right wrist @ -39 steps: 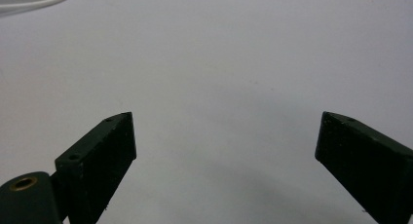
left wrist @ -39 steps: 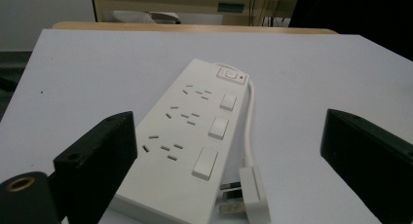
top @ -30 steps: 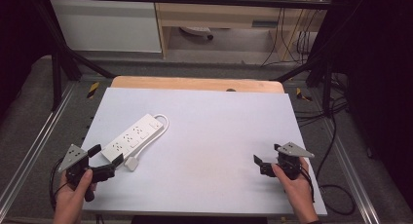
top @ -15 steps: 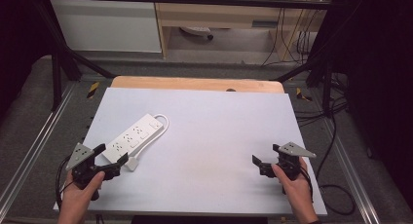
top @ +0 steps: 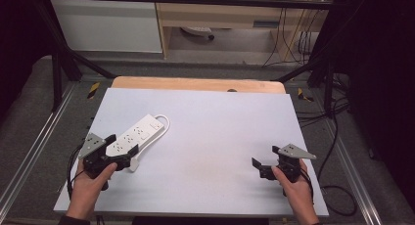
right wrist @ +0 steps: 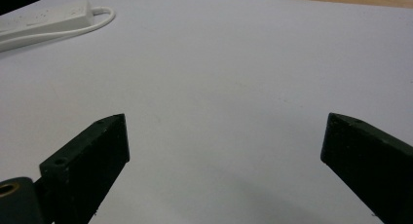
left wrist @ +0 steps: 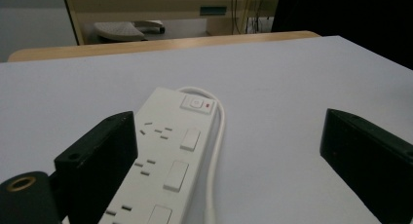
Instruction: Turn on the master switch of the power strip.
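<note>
Two grippers on the table (top: 210,112), both with jaws spread wide, neither holding anything.

Left gripper (top: 120,146) sits at the near end of the power strip (top: 137,135), held in the person's left hand (top: 88,183). In the left gripper view the strip (left wrist: 168,160) runs up between the jaws but hugs the left one; can't tell whether that jaw touches the casing. Right jaw stands well clear of the strip, bare table under it.

Power strip: white, flat on the table, lying diagonally, near end at the left gripper, far end pointing toward the middle of the table's back edge. Sockets face up, each with its own rocker switch beside it. Master switch (left wrist: 196,103) with a small red mark sits at the far end. White cable (left wrist: 220,136) loops out of the far end and runs back along the strip's right side, touching or just beside the casing, toward the left gripper.

Right of the strip: bare table surface.

Right gripper (top: 264,165) is well apart from the strip, near the table's front right corner, held in the right hand (top: 293,191). In the right gripper view the jaws frame bare table; the strip (right wrist: 46,20) and its cable loop (right wrist: 100,17) lie far off at the upper left.
</note>
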